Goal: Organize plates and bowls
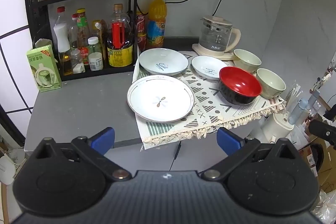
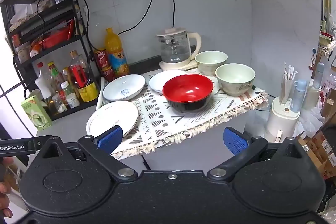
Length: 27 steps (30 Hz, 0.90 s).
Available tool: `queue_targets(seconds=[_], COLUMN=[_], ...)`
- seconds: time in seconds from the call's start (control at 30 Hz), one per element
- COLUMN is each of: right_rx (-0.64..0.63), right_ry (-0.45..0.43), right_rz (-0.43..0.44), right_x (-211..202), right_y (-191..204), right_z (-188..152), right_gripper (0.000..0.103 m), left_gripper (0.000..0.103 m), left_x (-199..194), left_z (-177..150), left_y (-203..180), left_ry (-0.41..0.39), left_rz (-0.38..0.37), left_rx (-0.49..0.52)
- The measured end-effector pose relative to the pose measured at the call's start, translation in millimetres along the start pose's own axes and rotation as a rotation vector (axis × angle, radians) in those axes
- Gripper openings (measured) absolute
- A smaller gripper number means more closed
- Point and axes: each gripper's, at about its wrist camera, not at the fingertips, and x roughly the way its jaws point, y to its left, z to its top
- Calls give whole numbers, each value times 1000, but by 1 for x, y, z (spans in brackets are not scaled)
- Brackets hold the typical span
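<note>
Bowl (image 2: 187, 91): red inside, black outside;
Two bowls (image 2: 235, 79): pale green;
Plates (image 1: 160, 99): white;
Cloth (image 1: 212, 110): white, grey-green geometric print

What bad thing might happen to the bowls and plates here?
The beige bowl sits near the cloth's fringed corner, which hangs past the counter; a tug on the cloth might drop it. The big plate lies partly off the cloth and could tip when gripped. The glass kettle stands close behind and could get bumped.

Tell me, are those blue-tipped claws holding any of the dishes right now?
No, nothing is held. The left gripper and right gripper are both wide open, short of the plates and bowls.
</note>
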Motion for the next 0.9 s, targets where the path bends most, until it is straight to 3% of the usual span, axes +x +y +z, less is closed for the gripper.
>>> queue_targets(seconds=[0.9], right_rx=[8], right_ry=[26], right_rz=[22], right_x=[3], right_y=[-5], right_z=[-3], right_gripper=[103], left_gripper=[102], left_x=[-6], left_z=[-4], left_y=[2], left_ry=[-2], left_rz=[-1], left_rx=[-15])
